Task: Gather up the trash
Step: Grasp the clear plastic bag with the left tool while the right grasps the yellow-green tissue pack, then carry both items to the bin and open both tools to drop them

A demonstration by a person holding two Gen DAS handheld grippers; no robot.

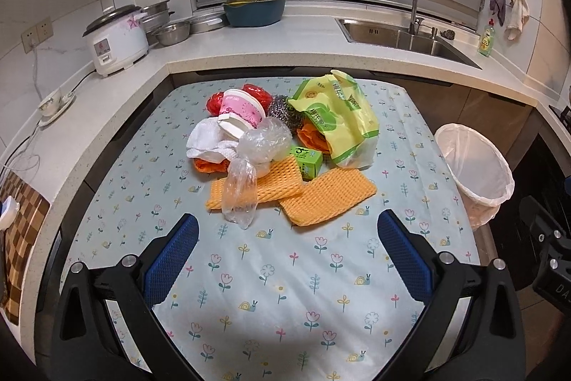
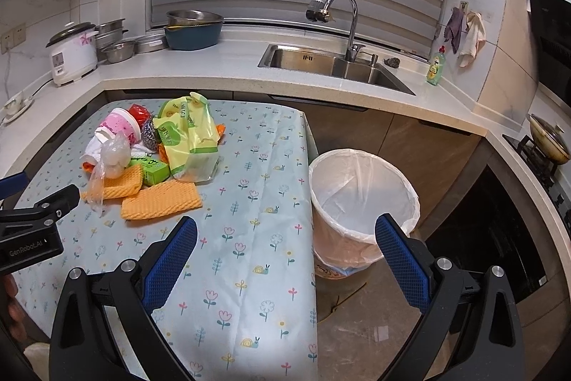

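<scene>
Both claws wide, empty: left claw low centre over the floral-cloth worktop, right claw low centre straddling the worktop edge. Trash pile mid-frame: two orange foam nets, crumpled clear plastic bag, yellow-green wrapper. White-lined round bin beside the worktop, centre right.

A home kitchen: sink, rice cooker, gas stove.

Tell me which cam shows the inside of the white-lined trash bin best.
Right wrist: the white-lined round trash bin sits near centre, its open mouth and liner interior visible, empty as far as shown. Left wrist catches it at the right edge, distorted, with less of its interior showing.
</scene>
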